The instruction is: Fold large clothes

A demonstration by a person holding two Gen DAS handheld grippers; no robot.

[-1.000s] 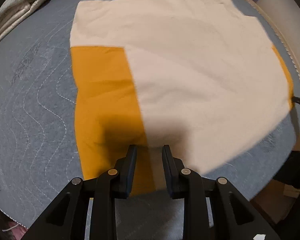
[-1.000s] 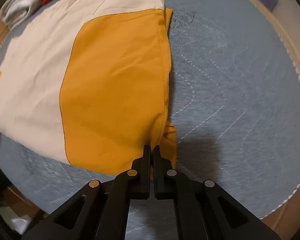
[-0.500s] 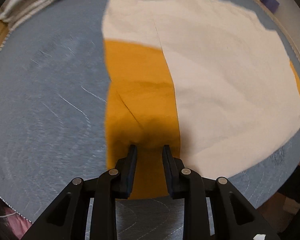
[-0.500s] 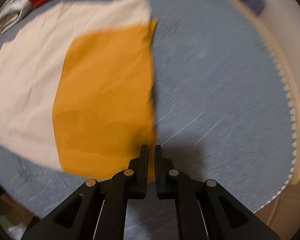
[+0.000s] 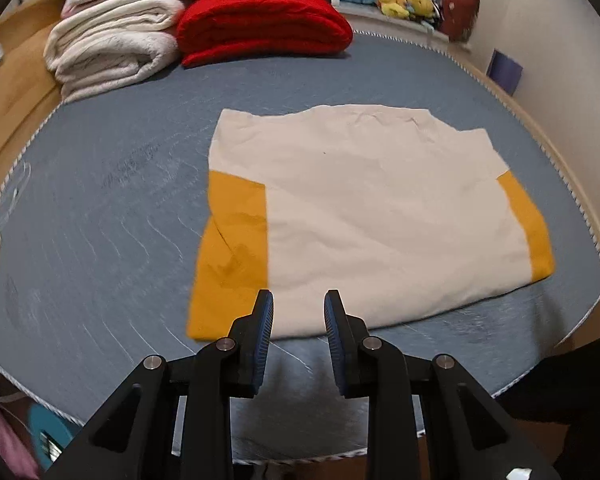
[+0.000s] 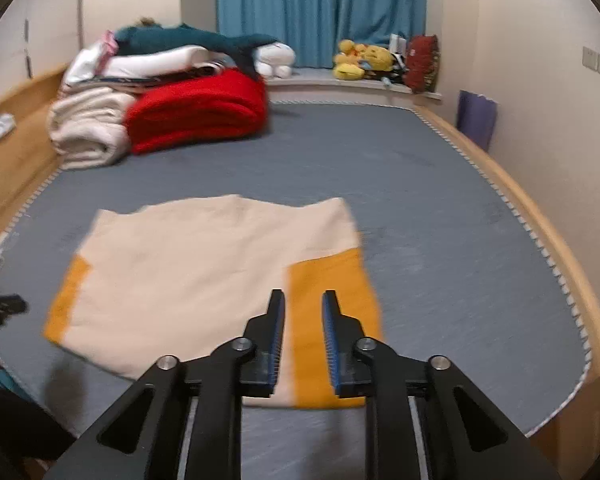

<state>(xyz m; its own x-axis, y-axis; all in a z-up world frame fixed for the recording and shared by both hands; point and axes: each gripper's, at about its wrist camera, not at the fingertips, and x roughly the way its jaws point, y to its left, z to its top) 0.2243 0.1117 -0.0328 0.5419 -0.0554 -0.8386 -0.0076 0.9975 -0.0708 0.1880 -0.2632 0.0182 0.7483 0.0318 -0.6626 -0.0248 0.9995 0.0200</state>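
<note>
A cream garment with mustard-yellow side panels lies folded flat on the grey-blue quilted bed. My left gripper hovers above the garment's near edge, open, with nothing between its fingers. Over the yellow panel on the garment's right side hangs my right gripper; its jaws are opening and hold nothing. Both grippers are raised clear of the cloth.
A folded red blanket and a rolled cream blanket are stacked at the bed's far left, with more bedding on top. Plush toys sit on the window ledge under blue curtains. A wooden bed frame rims the mattress.
Both grippers have lifted up and back from the garment, so the far room has come into view. The right gripper, shut on the yellow edge before, has let go and opened.
</note>
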